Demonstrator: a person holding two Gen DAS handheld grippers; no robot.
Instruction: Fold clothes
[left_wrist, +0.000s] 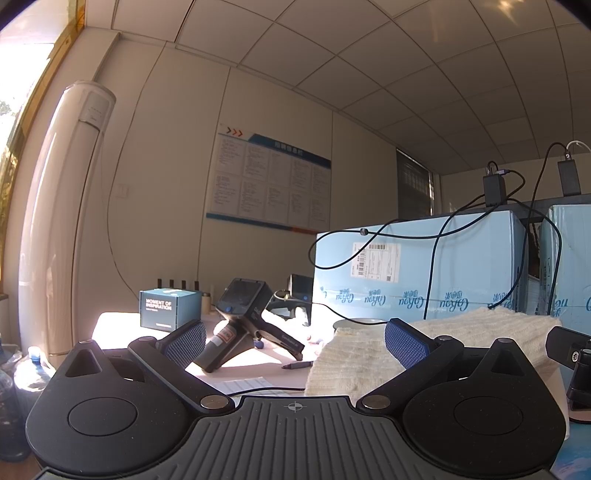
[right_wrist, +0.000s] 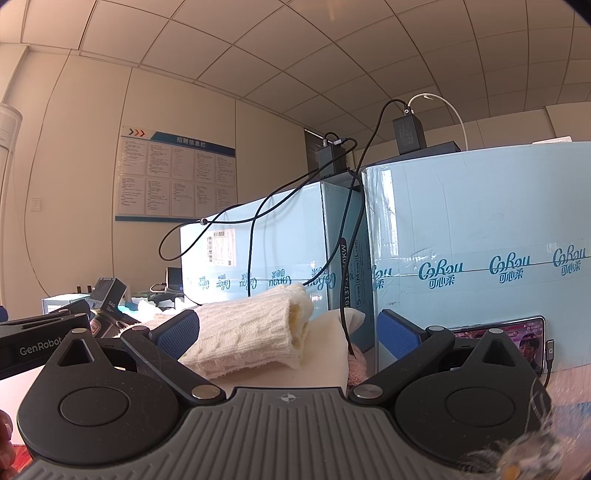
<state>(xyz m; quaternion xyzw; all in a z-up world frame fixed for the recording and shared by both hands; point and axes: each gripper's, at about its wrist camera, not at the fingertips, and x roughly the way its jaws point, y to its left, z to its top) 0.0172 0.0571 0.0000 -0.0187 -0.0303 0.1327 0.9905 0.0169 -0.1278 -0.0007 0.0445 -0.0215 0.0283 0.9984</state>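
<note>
Right now both grippers are held low and roughly level, pointing across the table toward the far wall. The left gripper (left_wrist: 293, 341) has its blue-padded fingers (left_wrist: 186, 341) spread wide with nothing between them; its right finger stands in front of the near edge of a cream knitted sweater (left_wrist: 373, 356), though contact cannot be told. The right gripper (right_wrist: 291, 332) is likewise spread wide and empty, its left finger (right_wrist: 177, 330) just beside the near left side of the folded sweater (right_wrist: 251, 332). In the right wrist view the sweater lies as a thick folded bundle on a white cloth (right_wrist: 325, 363), in front of pale blue cardboard boxes (right_wrist: 480, 236) draped with black cables (right_wrist: 258, 218). A phone (right_wrist: 517, 338) with a lit screen leans against the right-hand box. Farther left on the table (left_wrist: 122, 325) sit a spare handheld gripper (left_wrist: 240, 314) and a small teal box (left_wrist: 168, 308).
</note>
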